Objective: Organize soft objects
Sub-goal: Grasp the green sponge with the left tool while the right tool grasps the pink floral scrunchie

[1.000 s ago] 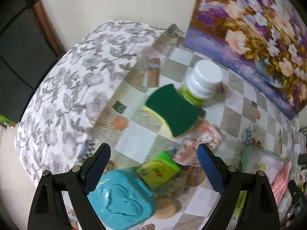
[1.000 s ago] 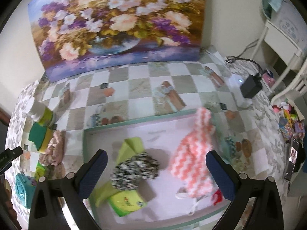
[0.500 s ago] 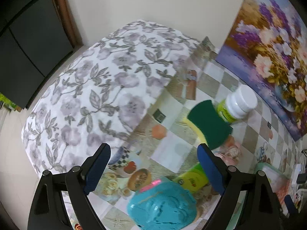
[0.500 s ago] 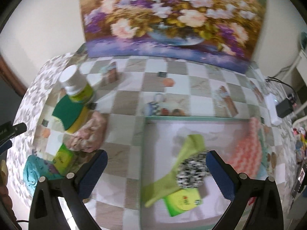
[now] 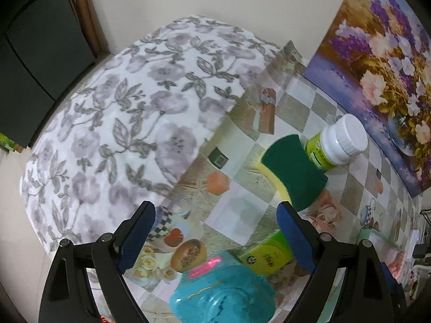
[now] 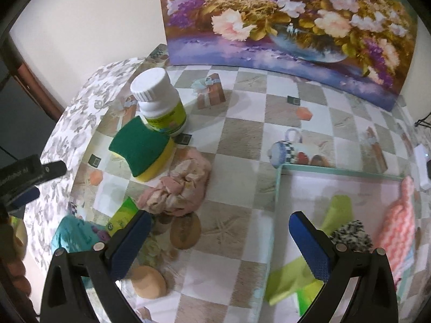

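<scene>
A green-and-yellow sponge leans against a white-capped bottle. A crumpled pink cloth lies in front of it, next to a small green packet and a teal heart-shaped object. A pale tray at the right holds a pink-and-white knit cloth, a speckled scrunchie and a lime cloth. My right gripper is open above the table between cloth and tray. My left gripper is open above the table's left end.
A flower painting stands against the wall at the back. A floral cloth covers the table's left end, which drops off to a dark cabinet. A white device sits at the far right.
My right gripper has swung left from over the tray toward the pink cloth and sponge. My left gripper has pulled back and turned left, so the teal object sits lower between its fingers.
</scene>
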